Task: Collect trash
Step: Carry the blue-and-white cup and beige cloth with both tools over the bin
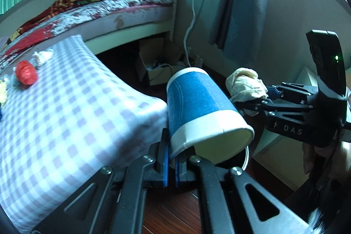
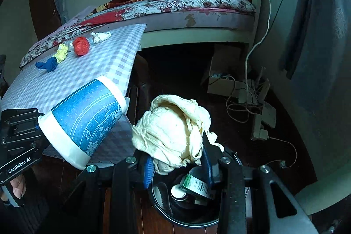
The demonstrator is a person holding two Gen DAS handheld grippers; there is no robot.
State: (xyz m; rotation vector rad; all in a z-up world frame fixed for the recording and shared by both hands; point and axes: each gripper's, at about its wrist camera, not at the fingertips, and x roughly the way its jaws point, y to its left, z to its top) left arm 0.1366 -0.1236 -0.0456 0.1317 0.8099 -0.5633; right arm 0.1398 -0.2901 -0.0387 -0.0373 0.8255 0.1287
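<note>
Checked table [image 2: 92, 71] — four wads [image 2: 81, 45]

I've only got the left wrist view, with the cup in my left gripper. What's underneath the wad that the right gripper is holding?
Observer: A black bin sits right below the wad clamped in the right gripper.
Operator: Anything in the bin already?
Observer: Yes, a green and white carton lies inside.
Operator: I see a red and a white wad on the table. Any more?
Observer: A blue wad lies at the near end of that row on the table, next to a yellow one.
</note>
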